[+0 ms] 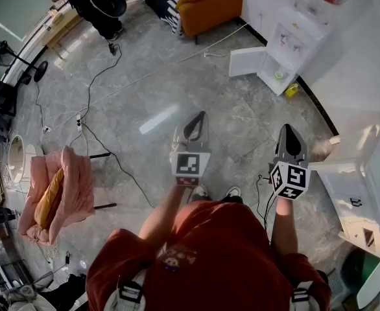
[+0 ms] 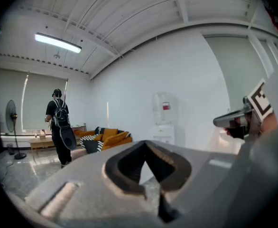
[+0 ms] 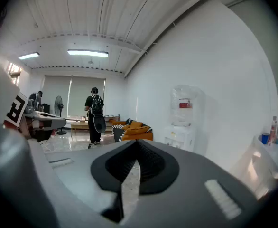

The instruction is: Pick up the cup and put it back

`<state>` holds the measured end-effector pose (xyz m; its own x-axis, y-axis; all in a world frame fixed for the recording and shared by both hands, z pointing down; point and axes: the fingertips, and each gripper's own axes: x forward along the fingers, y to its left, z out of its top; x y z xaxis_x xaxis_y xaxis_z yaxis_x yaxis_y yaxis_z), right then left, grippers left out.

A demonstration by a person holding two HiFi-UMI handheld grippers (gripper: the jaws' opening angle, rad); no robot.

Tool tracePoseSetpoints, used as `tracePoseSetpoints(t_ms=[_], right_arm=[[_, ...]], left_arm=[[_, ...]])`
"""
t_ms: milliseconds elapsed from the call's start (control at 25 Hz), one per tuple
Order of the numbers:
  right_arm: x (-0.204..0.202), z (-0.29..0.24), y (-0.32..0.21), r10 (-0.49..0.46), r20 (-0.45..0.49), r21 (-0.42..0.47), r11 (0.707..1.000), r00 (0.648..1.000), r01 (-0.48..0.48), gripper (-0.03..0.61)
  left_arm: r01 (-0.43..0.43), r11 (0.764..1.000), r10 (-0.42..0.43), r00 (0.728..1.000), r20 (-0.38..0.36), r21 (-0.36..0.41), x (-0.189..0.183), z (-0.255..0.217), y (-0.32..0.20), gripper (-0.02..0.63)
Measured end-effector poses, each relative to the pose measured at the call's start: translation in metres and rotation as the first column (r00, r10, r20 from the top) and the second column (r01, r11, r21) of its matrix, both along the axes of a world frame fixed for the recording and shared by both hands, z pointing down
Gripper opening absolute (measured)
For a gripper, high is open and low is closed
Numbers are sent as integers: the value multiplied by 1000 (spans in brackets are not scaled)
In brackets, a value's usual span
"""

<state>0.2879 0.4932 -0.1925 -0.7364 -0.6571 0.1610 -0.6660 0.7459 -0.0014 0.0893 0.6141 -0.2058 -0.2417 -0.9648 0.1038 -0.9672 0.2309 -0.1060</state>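
No legible text, red label (image 3: 185,104) on water dispenser (image 3: 182,133) too small to read

The grey marble floor (image 1: 151,83) carries black cables (image 1: 91,80), an orange sofa (image 1: 209,5) and a pink-draped chair (image 1: 73,186).

A small pale cup (image 1: 279,75) sits in the open dispenser cabinet (image 1: 268,69).

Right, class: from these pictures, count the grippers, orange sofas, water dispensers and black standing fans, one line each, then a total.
Grippers: 2 (left gripper, right gripper)
Orange sofa: 1
Water dispenser: 1
Black standing fan: 1
Total: 5
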Motion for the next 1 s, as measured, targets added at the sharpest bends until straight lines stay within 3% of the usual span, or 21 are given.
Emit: tracePoseSetpoints(t_ms=[600, 1000], right_arm=[[-19, -6, 38, 51, 29, -7, 999, 998, -51, 0], [-68, 6, 72, 71, 16, -12, 997, 997, -71, 0]], left_arm=[[-59, 998, 59, 997, -40, 0, -24, -4, 29, 0], [-84, 996, 84, 993, -89, 2, -69, 7, 65, 0]])
